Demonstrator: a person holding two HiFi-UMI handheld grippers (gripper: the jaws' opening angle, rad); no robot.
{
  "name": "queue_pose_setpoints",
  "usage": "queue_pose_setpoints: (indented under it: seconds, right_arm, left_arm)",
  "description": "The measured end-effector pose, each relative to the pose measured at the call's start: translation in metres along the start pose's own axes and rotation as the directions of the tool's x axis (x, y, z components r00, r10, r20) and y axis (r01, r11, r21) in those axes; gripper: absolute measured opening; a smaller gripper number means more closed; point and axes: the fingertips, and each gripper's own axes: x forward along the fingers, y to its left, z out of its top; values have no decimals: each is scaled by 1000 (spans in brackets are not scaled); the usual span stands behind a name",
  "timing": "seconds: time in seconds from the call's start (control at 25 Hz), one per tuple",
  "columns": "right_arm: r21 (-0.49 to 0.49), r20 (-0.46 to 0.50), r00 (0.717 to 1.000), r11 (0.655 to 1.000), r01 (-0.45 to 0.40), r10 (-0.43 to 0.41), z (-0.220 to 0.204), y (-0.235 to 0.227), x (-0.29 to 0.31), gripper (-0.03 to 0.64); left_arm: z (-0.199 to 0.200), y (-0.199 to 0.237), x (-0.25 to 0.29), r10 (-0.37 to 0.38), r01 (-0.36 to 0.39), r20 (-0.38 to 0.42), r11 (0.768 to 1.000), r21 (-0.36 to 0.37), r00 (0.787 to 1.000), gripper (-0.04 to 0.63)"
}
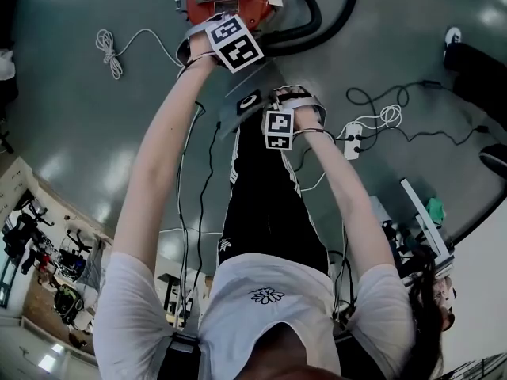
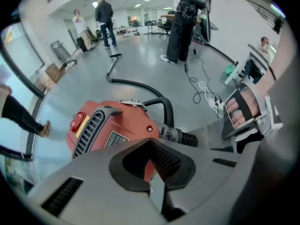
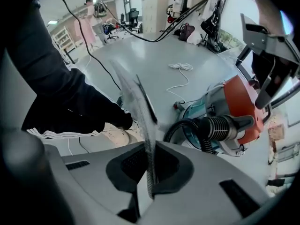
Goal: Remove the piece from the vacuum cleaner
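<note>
Right claw (image 3: 150, 167) pinches the thin grey mesh-textured panel (image 3: 136, 102) edge-on, lifted clear of the red canister vacuum cleaner (image 2: 112, 128) on the floor (image 3: 154, 50).
Only one end of the long panel sits between the pads, so a knock against the black ribbed hose (image 3: 220, 125) nearby could lever it loose; left claw (image 2: 151, 167), closed to a sliver on nothing, offers no backup.
</note>
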Motion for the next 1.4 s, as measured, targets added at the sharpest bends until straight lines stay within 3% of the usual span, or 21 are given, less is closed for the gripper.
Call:
queue_pose_setpoints:
  seconds: [0.16,0.28,0.36,0.48,0.56,0.64,0.72,0.8,0.92,1.04,1.2,1.4]
  right_arm:
    - [58,-1,1000,998,26,-26,-3,-12,-27,23]
    - [162,4,1000,986,29,-30,-3,-15,-59,23]
    - [273,17,998,961,47,-53,-6,-27,-85,23]
    - [374,17,991,921,114,-130,-16,-54,-131,23]
    - [411,10,983,897,164,-185,-22,-68,-168,23]
    - [483,11,969,850,209,-245,-23,-73,-209,23]
    - [579,18,946,775,254,-324,-23,-84,-254,23]
    - [649,24,906,695,308,-424,-26,-113,-305,23]
    - [703,30,820,595,389,-572,-33,-158,-382,23]
    - [781,59,740,492,383,-670,-31,-183,-450,23]
    - [872,97,596,357,336,-797,-30,-214,-544,23]
    - [923,101,407,238,302,-908,-33,-244,-644,23]
  left_arm:
    - [4,-2,-36,50,-23,131,980,-199,990,5]
    - [5,-9,-77,111,-17,222,922,-386,969,5]
    - [13,-8,-107,162,-15,271,880,-475,949,5]
    - [35,7,-160,265,-56,336,852,-521,904,5]
    - [51,16,-205,335,-70,381,822,-566,862,5]
    - [64,15,-255,396,-70,419,790,-610,817,5]
    - [79,11,-306,453,-74,464,771,-632,761,5]
    - [100,14,-355,507,-78,518,762,-643,689,5]
    - [132,14,-423,581,-97,586,752,-652,565,5]
    - [149,7,-481,629,-132,624,745,-654,463,5]
    - [166,11,-550,675,-171,662,731,-661,326,5]
    - [189,26,-628,698,-214,700,714,-666,150,5]
